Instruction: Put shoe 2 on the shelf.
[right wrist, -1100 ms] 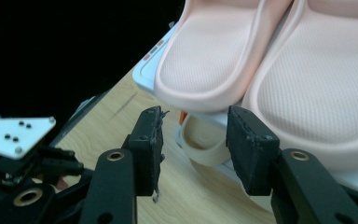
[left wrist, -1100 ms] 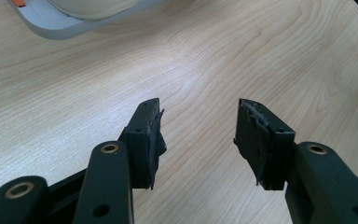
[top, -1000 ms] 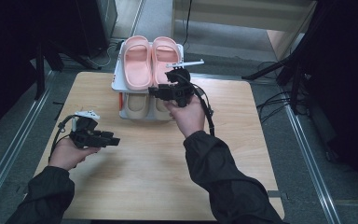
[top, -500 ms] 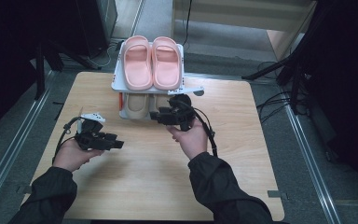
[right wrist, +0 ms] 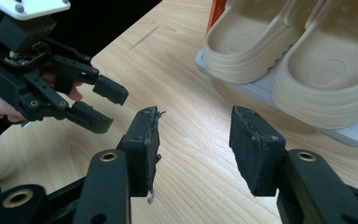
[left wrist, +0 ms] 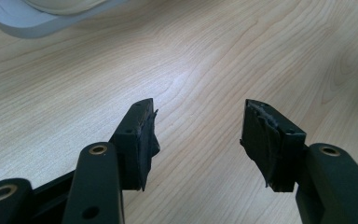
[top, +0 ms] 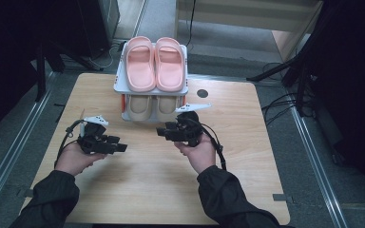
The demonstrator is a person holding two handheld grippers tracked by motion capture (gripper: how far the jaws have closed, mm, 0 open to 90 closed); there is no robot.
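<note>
A grey two-shelf shoe rack point(top: 119, 87) stands at the table's far edge. A pink pair of slippers point(top: 140, 66) lies on its top shelf and a beige pair point(top: 139, 107) on the lower one. My right gripper point(top: 164, 133) hovers low in front of the rack, pointing left. Its jaws are open and have just been opening, with nothing between them. In the right gripper view point(right wrist: 193, 140) the beige slippers point(right wrist: 279, 60) lie up to the right. My left gripper point(top: 119, 148) is open over bare wood at the left point(left wrist: 198, 135), also just opening, and it holds nothing.
The wooden table point(top: 247, 156) has free room in the middle and at the right. A small black round spot point(top: 202, 93) marks it right of the rack. Metal rails point(top: 14, 152) run along the floor at the left, and cables point(top: 285, 102) lie at the right.
My right hand has come down from the rack's top shelf to just above the table in front of the rack. The left hand has barely moved.
</note>
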